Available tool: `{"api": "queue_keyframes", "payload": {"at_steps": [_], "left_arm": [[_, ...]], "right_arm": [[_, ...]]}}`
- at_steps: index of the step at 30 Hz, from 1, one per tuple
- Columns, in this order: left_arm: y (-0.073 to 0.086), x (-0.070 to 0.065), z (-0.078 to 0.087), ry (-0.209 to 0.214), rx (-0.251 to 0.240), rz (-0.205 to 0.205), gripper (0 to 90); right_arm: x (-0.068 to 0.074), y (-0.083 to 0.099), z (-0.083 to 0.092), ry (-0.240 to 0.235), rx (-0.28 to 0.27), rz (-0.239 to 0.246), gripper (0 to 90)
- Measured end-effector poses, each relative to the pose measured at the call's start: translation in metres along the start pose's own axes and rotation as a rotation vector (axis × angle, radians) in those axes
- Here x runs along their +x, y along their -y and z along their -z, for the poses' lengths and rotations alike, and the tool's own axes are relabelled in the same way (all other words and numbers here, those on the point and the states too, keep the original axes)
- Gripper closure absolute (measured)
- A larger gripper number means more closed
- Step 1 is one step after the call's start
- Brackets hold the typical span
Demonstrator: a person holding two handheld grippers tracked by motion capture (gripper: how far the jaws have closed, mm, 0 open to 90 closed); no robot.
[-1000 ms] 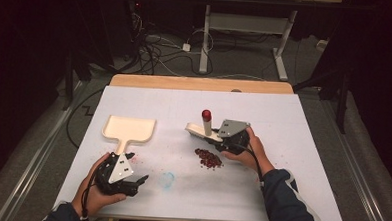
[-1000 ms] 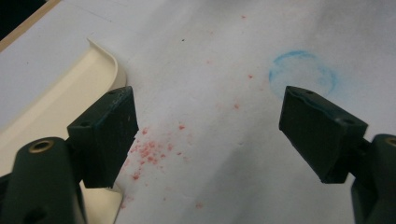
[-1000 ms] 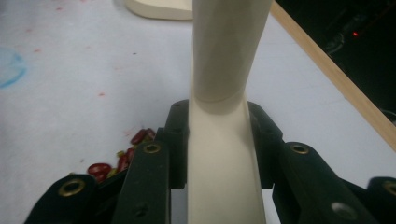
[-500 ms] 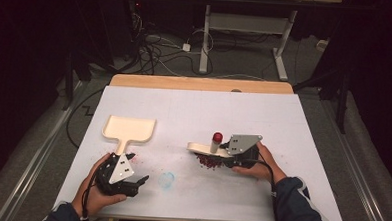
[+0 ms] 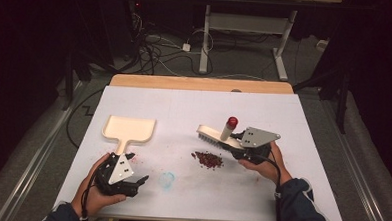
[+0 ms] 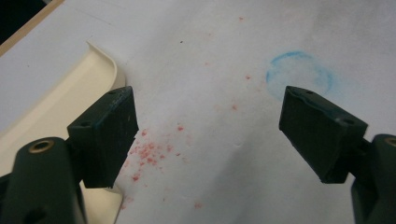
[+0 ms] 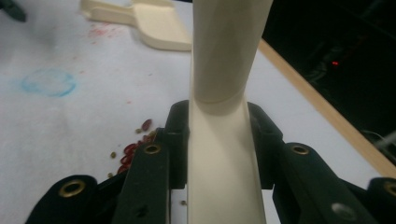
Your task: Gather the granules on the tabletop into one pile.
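Note:
A cream brush (image 5: 212, 134) with a red-tipped handle (image 5: 232, 122) is held in my right gripper (image 5: 235, 143), right of the table's middle. It hovers just behind a small pile of red beans (image 5: 208, 159). In the right gripper view the jaws are shut on the brush's cream handle (image 7: 219, 140), with the beans (image 7: 135, 145) lower left. A cream dustpan (image 5: 129, 129) lies flat at the left. My left gripper (image 5: 131, 182) rests near the front edge by the dustpan's handle, open and holding nothing. In the left gripper view, my left gripper (image 6: 208, 126) shows the dustpan's rim (image 6: 100, 60) at left.
A faint blue ring (image 5: 167, 179) is drawn on the white table cover (image 5: 303, 125), also seen as a blue ring (image 6: 301, 74). Red dust (image 6: 148, 153) is scattered beside the dustpan. A wooden table edge (image 5: 200, 83) runs along the back, with cables on the floor beyond.
The right gripper lowered the brush onto the bean pile, then lifted it back up and away. The left gripper and dustpan stayed put.

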State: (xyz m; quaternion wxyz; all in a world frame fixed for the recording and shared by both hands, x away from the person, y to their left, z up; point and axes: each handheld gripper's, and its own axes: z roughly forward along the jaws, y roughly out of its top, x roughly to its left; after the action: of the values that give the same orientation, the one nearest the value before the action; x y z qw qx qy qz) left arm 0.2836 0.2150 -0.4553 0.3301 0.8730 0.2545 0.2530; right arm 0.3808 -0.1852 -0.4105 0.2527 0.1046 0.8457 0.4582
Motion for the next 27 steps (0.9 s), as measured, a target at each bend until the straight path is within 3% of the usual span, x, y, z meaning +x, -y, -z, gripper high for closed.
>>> {"api": "queue_keyframes", "payload": {"at_steps": [4,15,27], "left_arm": [[-0.001,-0.001,0.001,-0.001,-0.003,-0.003,18.7],[-0.001,-0.001,0.003,-0.003,-0.011,-0.01,18.7],[-0.002,-0.002,0.001,0.0,-0.004,-0.012,18.7]], "right_arm": [[0.001,-0.005,0.015,0.022,-0.006,-0.05,67.2],[0.012,-0.013,0.061,0.036,0.019,-0.121,67.2],[0.022,0.002,0.104,0.056,0.145,-0.185,67.2]]}}
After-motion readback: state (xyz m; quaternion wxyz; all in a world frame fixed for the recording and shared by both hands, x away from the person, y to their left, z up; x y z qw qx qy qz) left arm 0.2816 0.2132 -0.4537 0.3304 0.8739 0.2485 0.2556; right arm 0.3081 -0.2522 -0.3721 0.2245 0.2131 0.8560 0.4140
